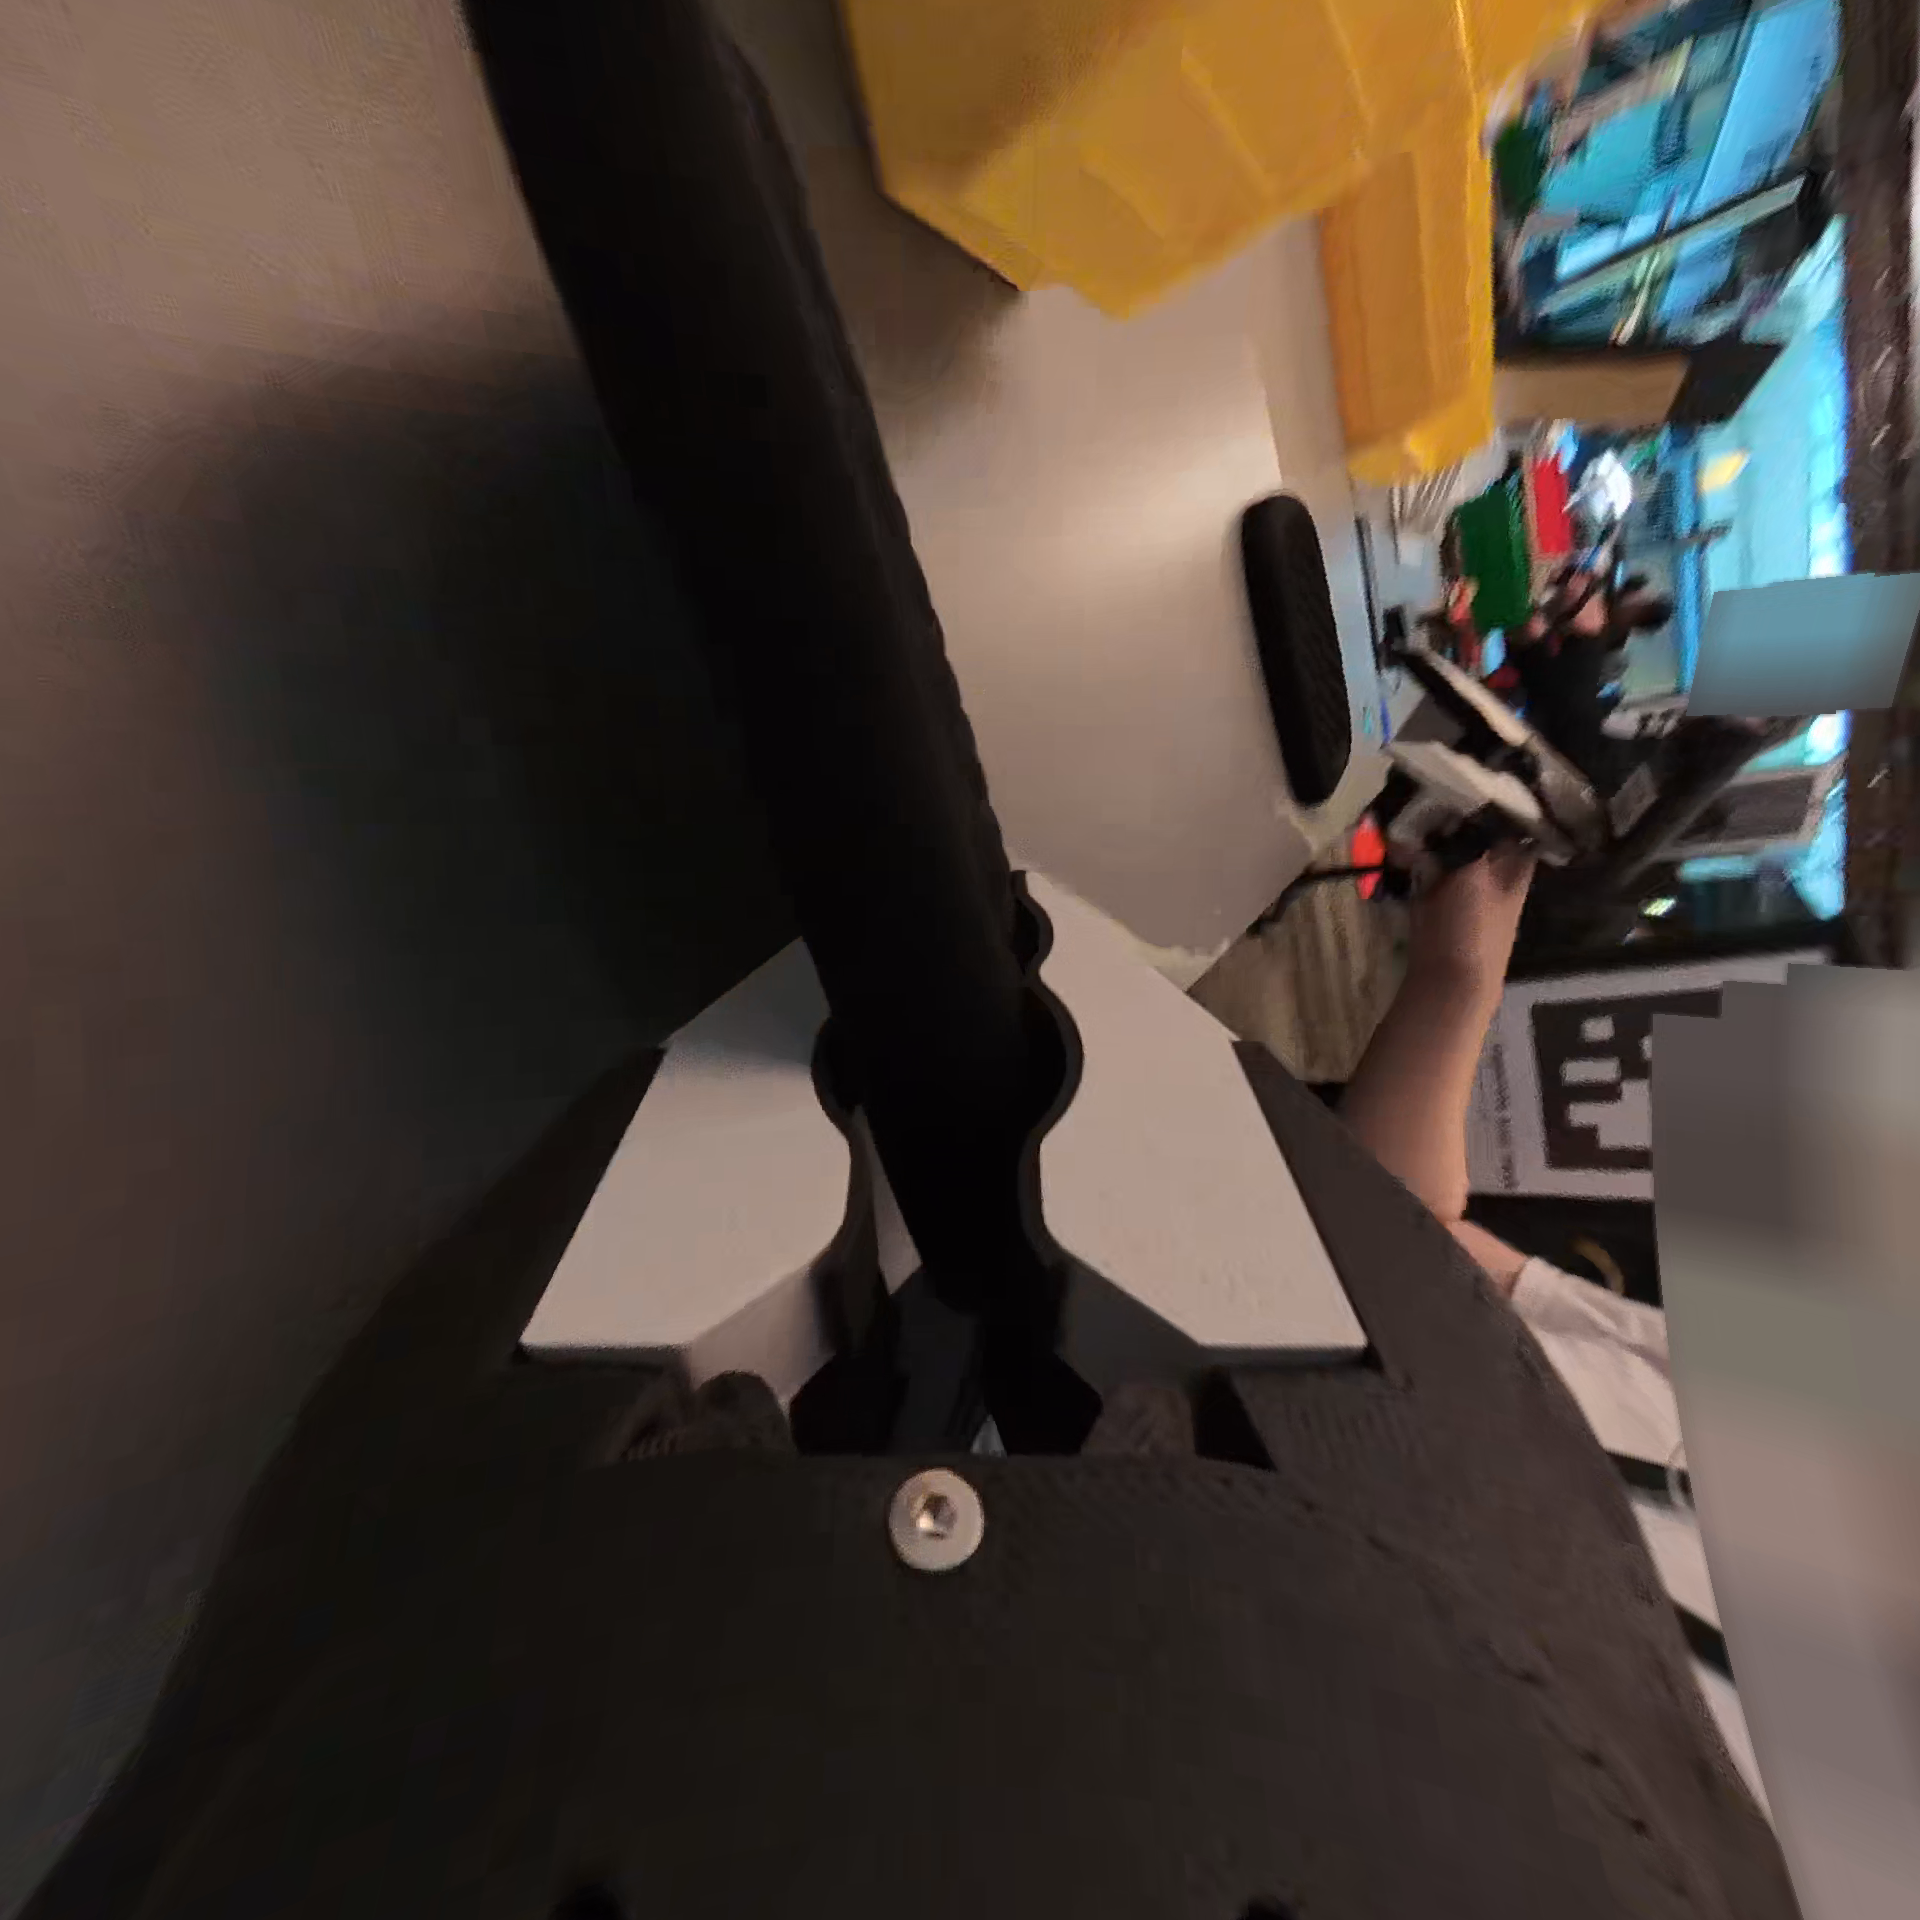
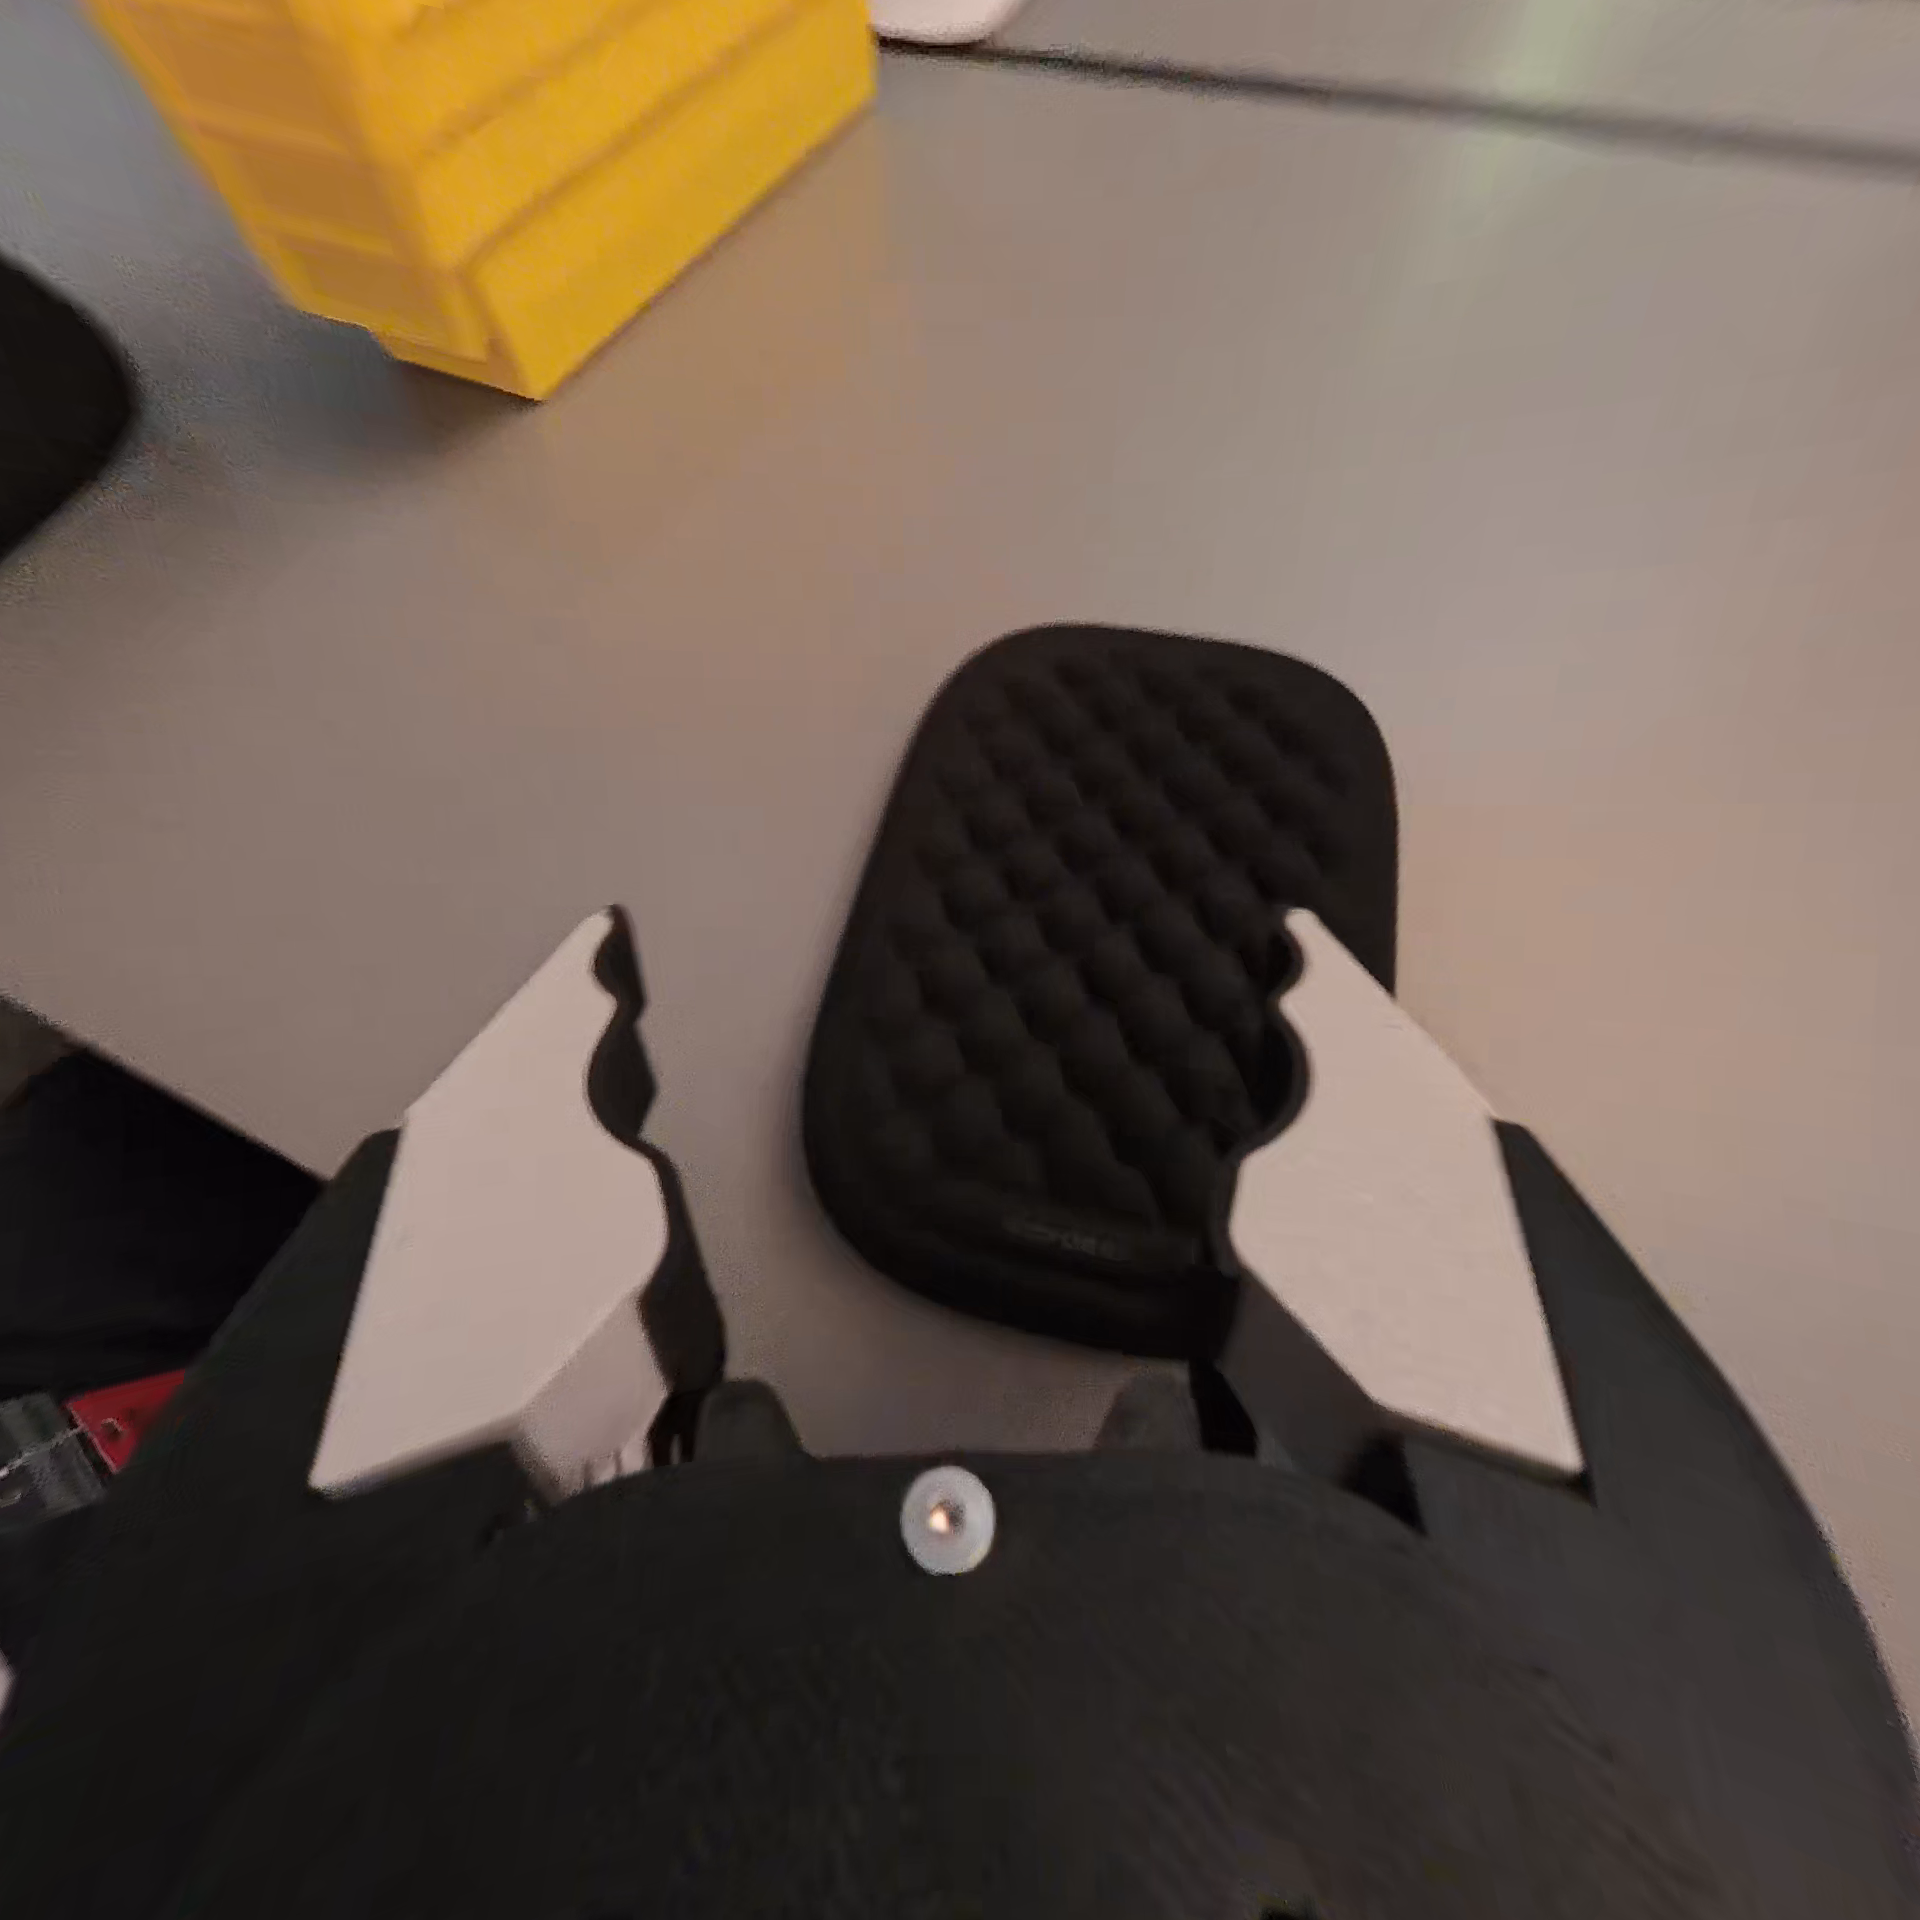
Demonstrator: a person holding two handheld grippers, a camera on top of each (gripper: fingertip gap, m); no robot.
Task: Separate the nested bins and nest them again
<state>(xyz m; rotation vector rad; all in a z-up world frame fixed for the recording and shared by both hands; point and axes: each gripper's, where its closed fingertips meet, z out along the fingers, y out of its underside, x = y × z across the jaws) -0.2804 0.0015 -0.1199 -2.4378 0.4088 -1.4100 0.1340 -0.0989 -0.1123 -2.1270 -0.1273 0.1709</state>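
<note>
The yellow nested bins stand on the grey table at the far left; they also show blurred in the left wrist view. My left gripper is turned on its side and shut on a long black padded cushion, seen edge-on, which runs up out of the fingers. My right gripper is wide open and holds nothing. It hovers over a second black quilted pad that lies flat on the table, partly under the right finger. In the left wrist view this pad lies near the table edge.
A hand holds the right gripper beyond the table edge in the left wrist view. A dark rounded shape sits at the left edge of the right wrist view. A cluttered room with shelves lies behind the table.
</note>
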